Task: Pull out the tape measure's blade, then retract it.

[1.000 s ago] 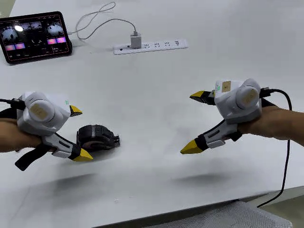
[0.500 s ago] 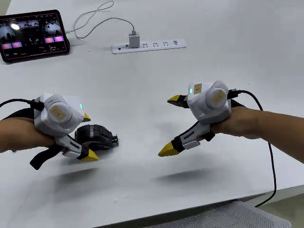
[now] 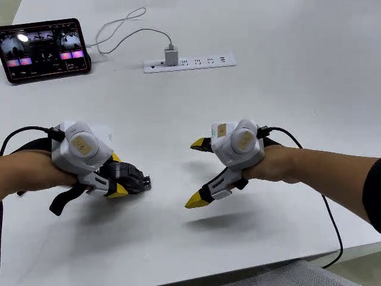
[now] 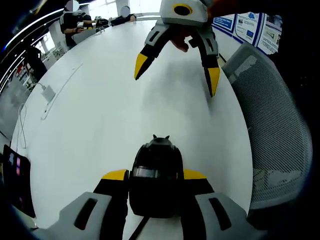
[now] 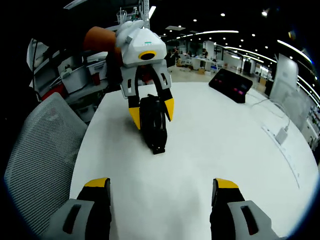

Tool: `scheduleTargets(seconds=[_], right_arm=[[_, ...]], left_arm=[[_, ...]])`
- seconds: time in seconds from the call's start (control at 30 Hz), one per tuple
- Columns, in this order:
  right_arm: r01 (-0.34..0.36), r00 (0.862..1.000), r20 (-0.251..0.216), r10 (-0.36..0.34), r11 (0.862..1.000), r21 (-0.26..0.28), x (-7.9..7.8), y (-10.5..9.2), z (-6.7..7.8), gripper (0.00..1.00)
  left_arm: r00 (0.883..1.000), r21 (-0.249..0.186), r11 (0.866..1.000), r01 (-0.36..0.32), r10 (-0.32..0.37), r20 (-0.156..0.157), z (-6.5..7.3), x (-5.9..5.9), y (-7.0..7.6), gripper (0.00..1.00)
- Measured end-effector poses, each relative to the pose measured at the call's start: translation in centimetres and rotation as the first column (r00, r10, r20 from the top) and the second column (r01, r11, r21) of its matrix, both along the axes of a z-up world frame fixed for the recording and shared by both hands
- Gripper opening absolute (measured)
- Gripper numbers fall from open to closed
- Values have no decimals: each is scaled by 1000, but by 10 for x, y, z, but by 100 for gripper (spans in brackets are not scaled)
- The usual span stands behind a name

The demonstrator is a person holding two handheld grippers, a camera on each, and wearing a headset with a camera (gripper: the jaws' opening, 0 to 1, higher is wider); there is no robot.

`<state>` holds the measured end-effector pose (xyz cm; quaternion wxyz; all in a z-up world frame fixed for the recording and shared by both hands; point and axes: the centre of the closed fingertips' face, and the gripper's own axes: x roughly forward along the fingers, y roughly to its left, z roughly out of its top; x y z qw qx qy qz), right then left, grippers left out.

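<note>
We are pinching the one black rounded plastic tape measure point(image 4: 156, 165) on the white desk point(image 3: 250, 83) with our left tool point(image 3: 116, 174); our right tool point(image 3: 196, 173) is hovering nearby, jaws spread.

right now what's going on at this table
A person at a white table holds a gripper in each hand. The left gripper has its fingers closed on either side of a black tape measure, which sits on the table. The right gripper is open, points toward the tape measure and is apart from it. Nothing has been pulled out of the case yet.
</note>
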<state>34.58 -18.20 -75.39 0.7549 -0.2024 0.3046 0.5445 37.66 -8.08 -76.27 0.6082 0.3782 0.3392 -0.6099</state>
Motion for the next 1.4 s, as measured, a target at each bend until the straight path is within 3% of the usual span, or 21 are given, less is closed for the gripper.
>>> scheduleTargets(seconds=[0.1,0.23,0.33,0.47,0.63,0.97,1.17,1.4], right_arm=[[-9,1000,9,9,1000,1,4,6,1,79],[-24,1000,6,24,1000,-1,7,17,-3,73],[-49,998,-30,49,999,7,2,28,-10,64],[-67,997,-33,67,998,-8,3,37,-17,58],[-120,993,-4,120,992,-31,8,50,-18,49],[-171,985,-3,171,984,-46,18,66,-20,35],[-157,987,-22,156,987,-30,18,72,-22,26],[-154,988,-22,153,986,-61,23,77,-27,16]], left_arm=[[999,26,999,37,-37,22,-3,0,2,34],[999,47,998,46,-47,16,-3,1,3,33],[999,32,999,35,-36,12,-3,1,3,33],[1000,31,999,20,-21,18,-3,0,3,33],[1000,15,1000,12,-12,22,-3,2,3,33],[1000,16,999,29,-29,8,-4,1,3,33],[1000,17,1000,26,-26,5,-5,2,3,33],[1000,10,1000,20,-20,4,-5,1,3,33]])
